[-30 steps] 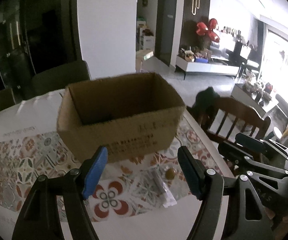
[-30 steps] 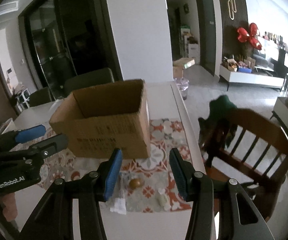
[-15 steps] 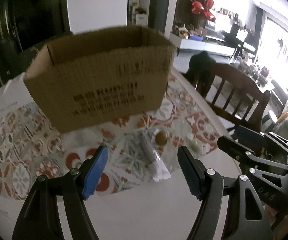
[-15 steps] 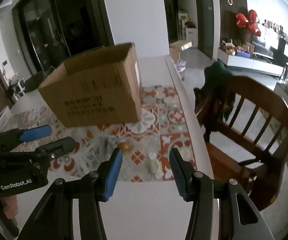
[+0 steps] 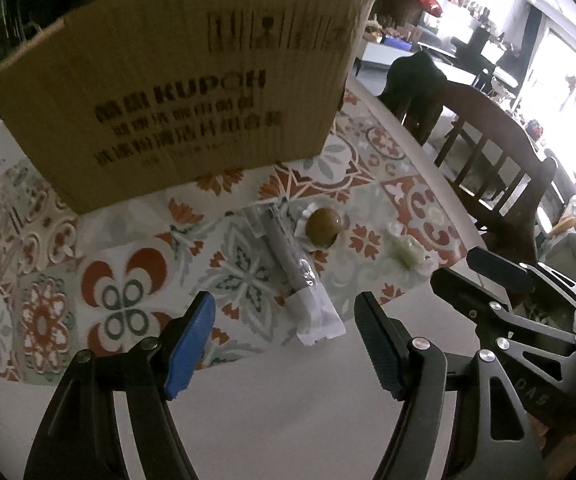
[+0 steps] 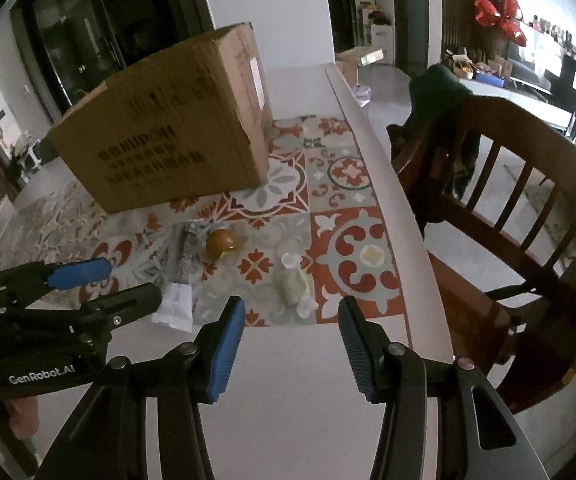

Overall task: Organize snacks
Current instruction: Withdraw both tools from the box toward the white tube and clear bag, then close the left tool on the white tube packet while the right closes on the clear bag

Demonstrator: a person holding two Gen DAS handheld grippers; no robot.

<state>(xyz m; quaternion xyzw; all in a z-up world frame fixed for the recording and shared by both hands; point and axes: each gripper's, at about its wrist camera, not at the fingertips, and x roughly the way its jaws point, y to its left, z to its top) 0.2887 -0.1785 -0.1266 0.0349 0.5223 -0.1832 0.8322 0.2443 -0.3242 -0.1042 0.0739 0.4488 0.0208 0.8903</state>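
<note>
On white surface (image 5: pixel 271 408) with patterned tile-print mat (image 5: pixel 119 264): brown cardboard box (image 5: pixel 175 92) at back; in front, row of three snacks. Long clear-wrapped grey stick (image 5: pixel 296 276) on left, round brown wrapped sweet (image 5: pixel 323 227) just beside it, pale green wrapped candy (image 6: pixel 292 285) apart on right. Left gripper (image 5: pixel 283 344) jaws apart, empty, above stick's near end. Right gripper (image 6: pixel 290 344) jaws apart, empty, near green candy. Wooden chair (image 6: pixel 520 216) beside surface.

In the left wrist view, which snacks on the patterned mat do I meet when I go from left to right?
Long clear-wrapped stick snack → round brown ball in clear wrapper → pale green candy in clear wrapper. All three lie in front of the brown cardboard box.
</note>
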